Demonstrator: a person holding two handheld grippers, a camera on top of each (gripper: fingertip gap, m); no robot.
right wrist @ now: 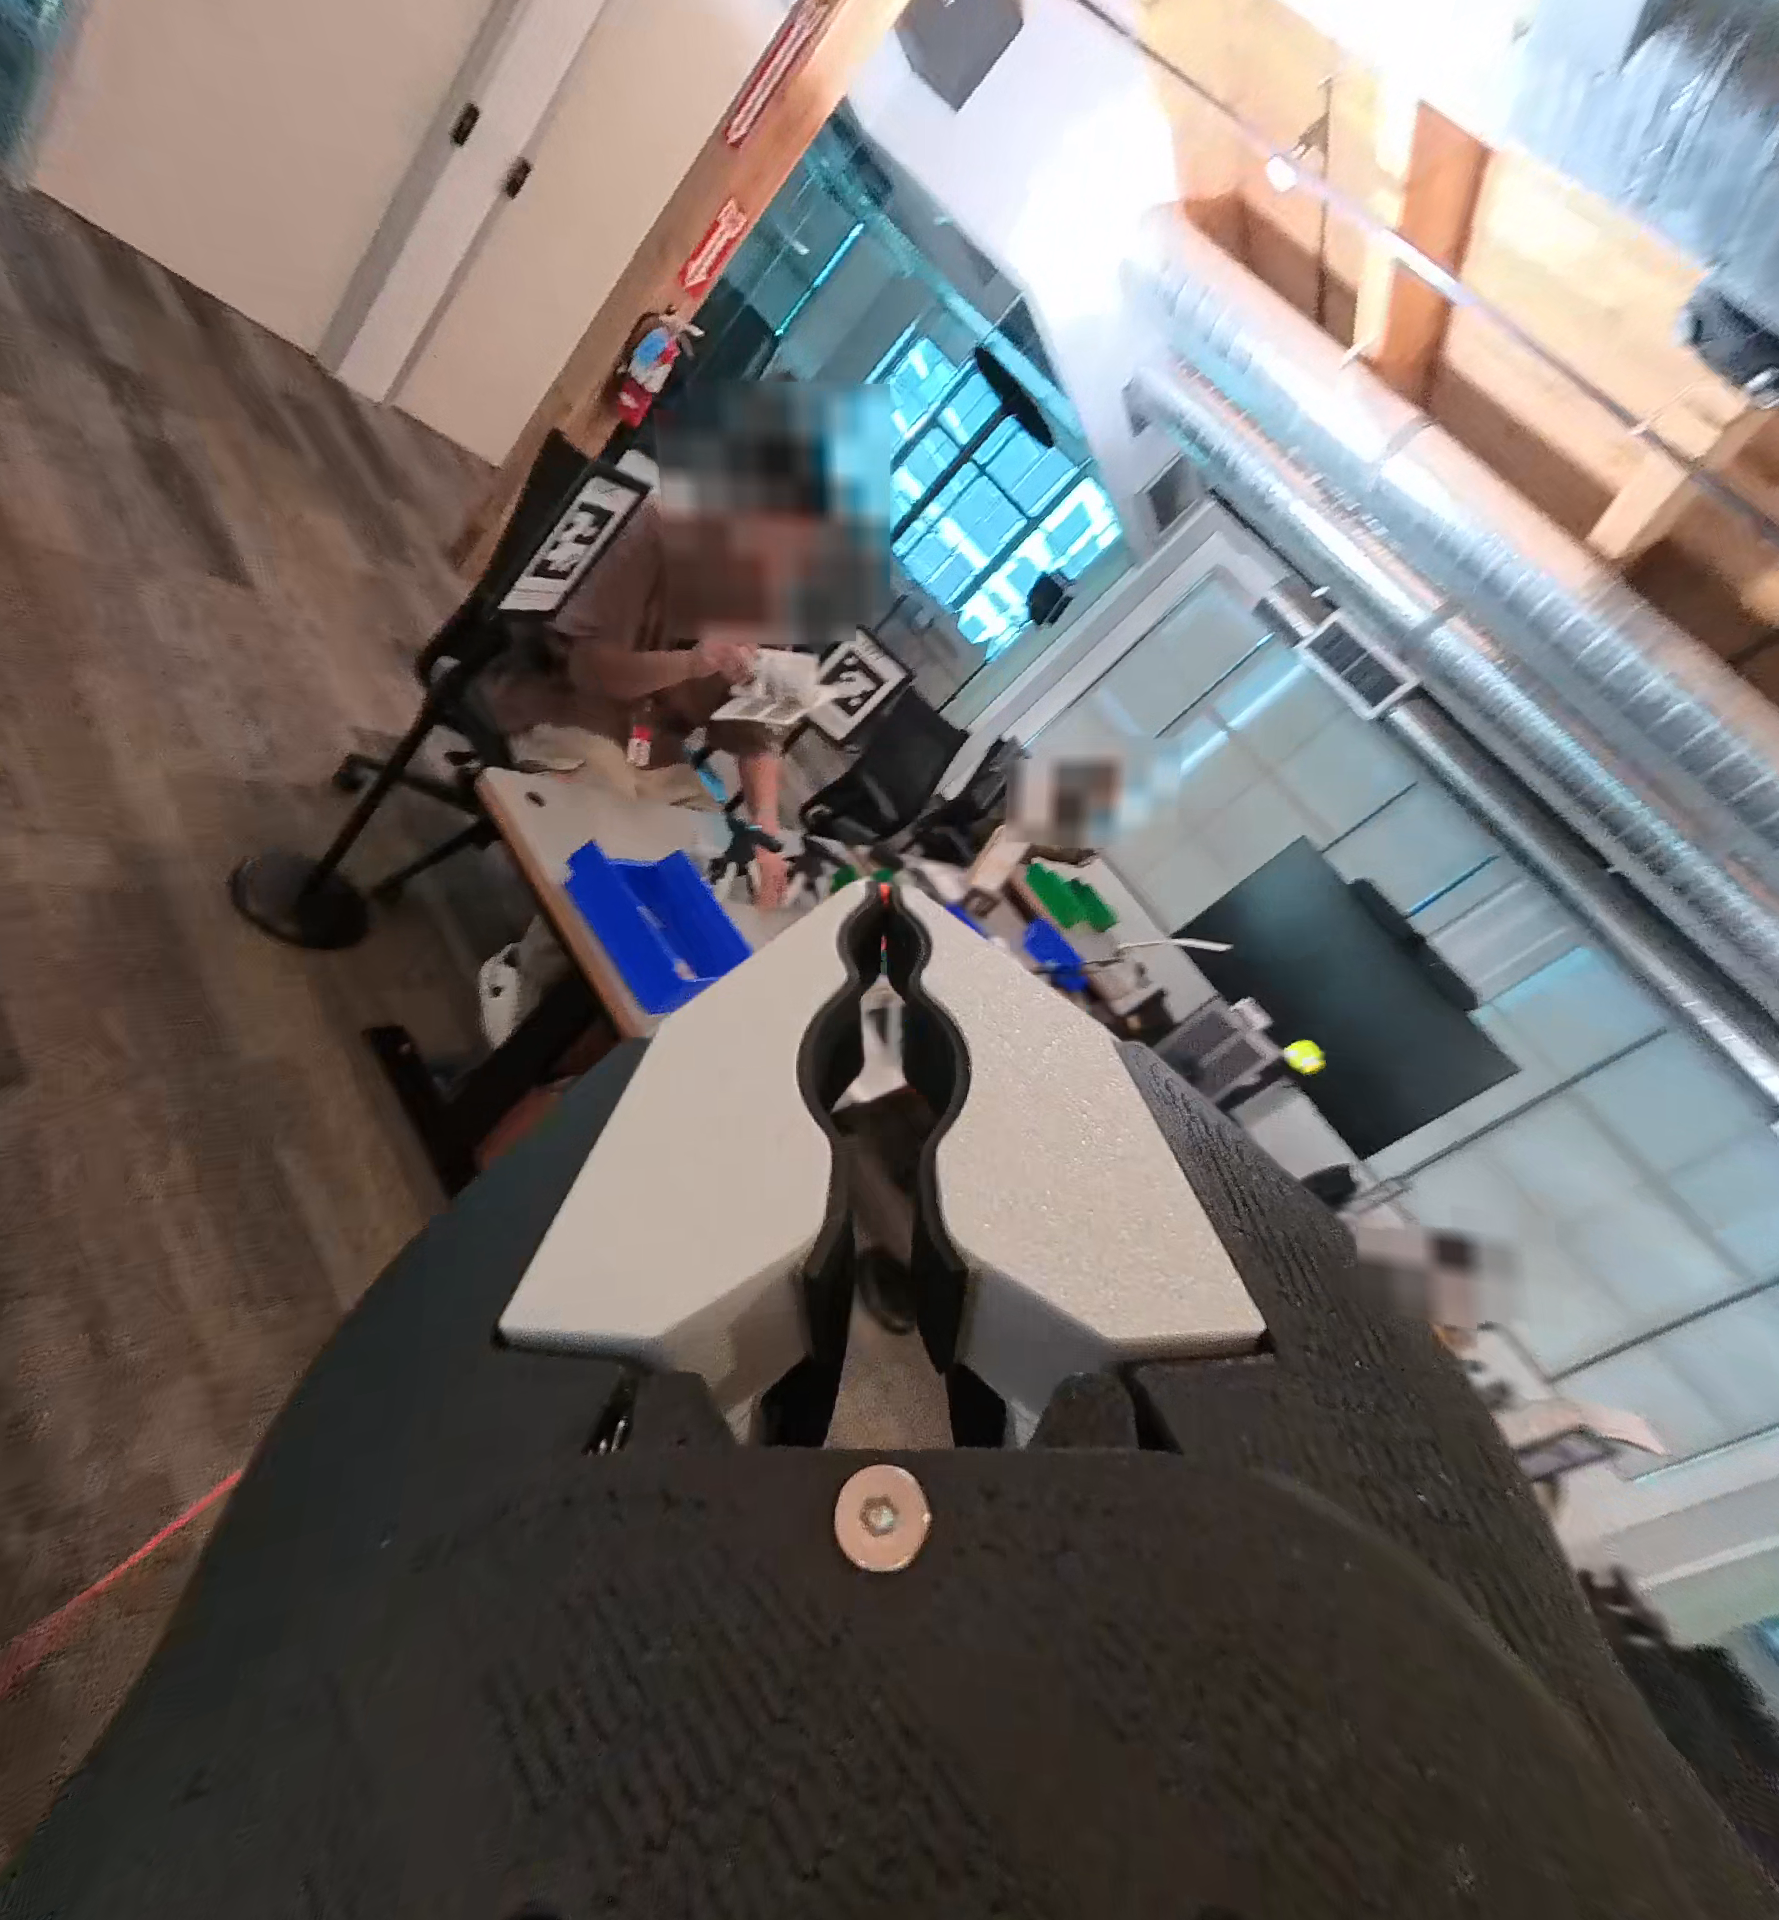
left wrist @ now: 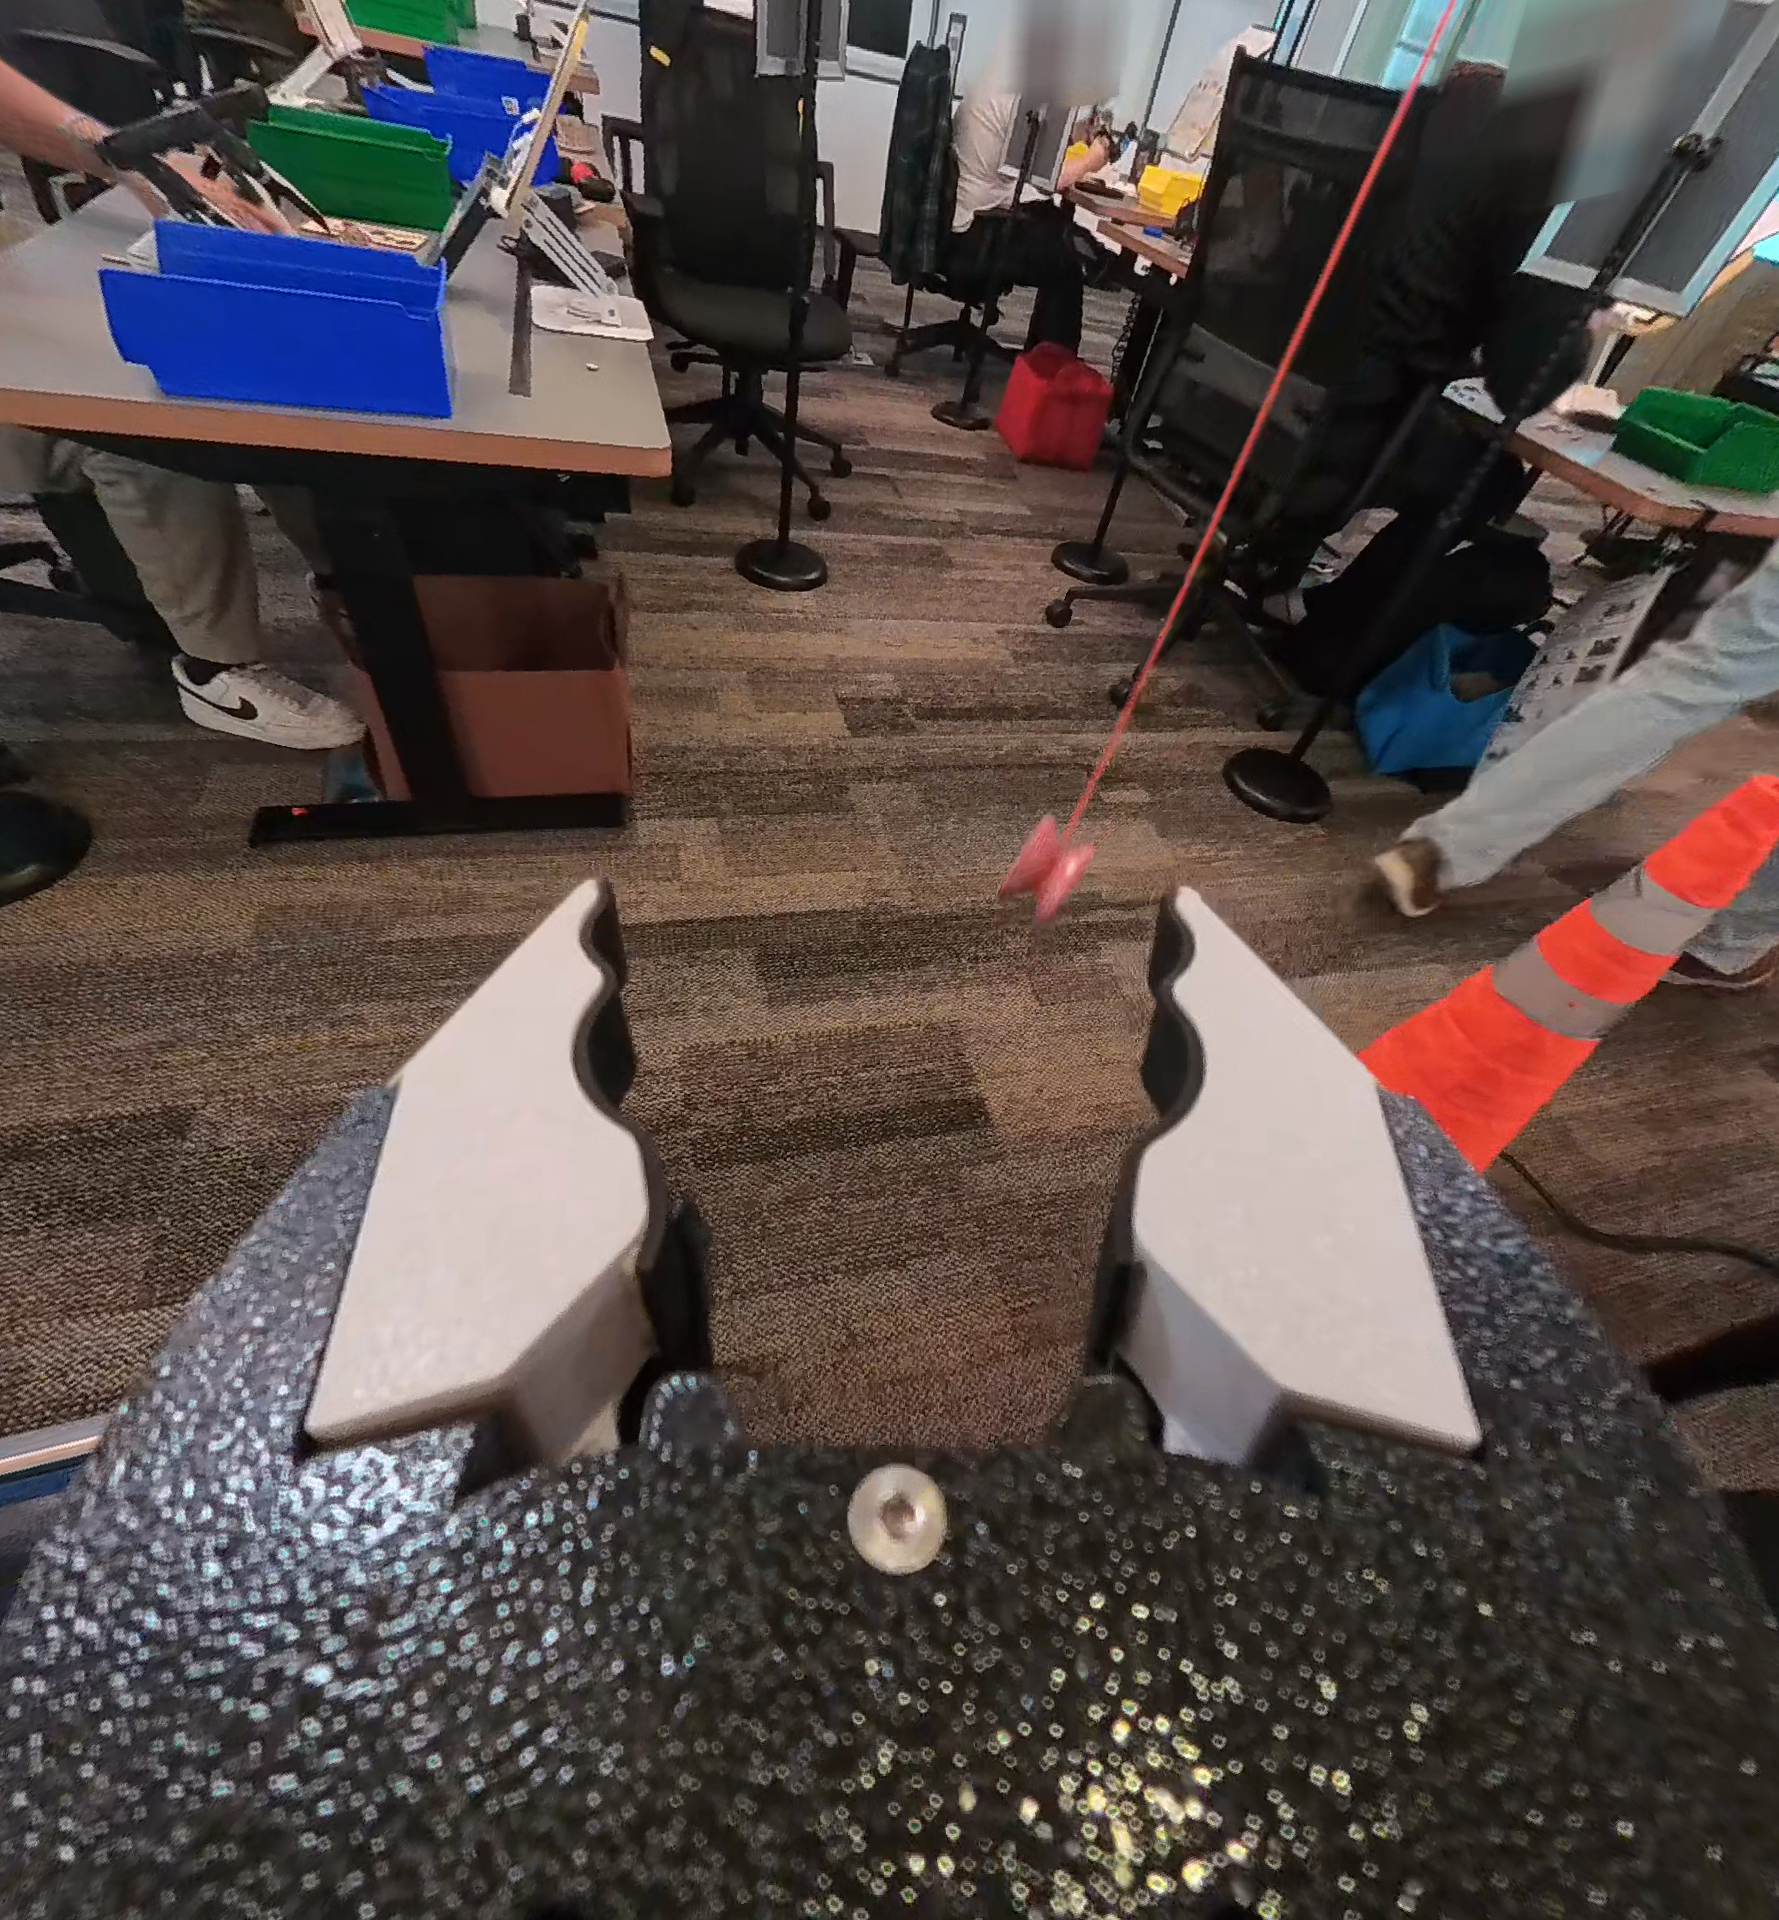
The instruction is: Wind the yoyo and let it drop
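The pink yoyo [left wrist: 1046,868] is hanging blurred on its red string [left wrist: 1269,395] just above the carpet [left wrist: 843,1039], beyond the right fingertip of the left gripper [left wrist: 890,940], whose jaws are standing wide apart and empty. The right gripper [right wrist: 885,914], tilted high, is pinching the string's end between closed tips. The right one is probably best kept steady and clamped. An orange cone [left wrist: 1581,977] is standing near right; desks, blue bins [left wrist: 282,322] and chairs are filling the far office.
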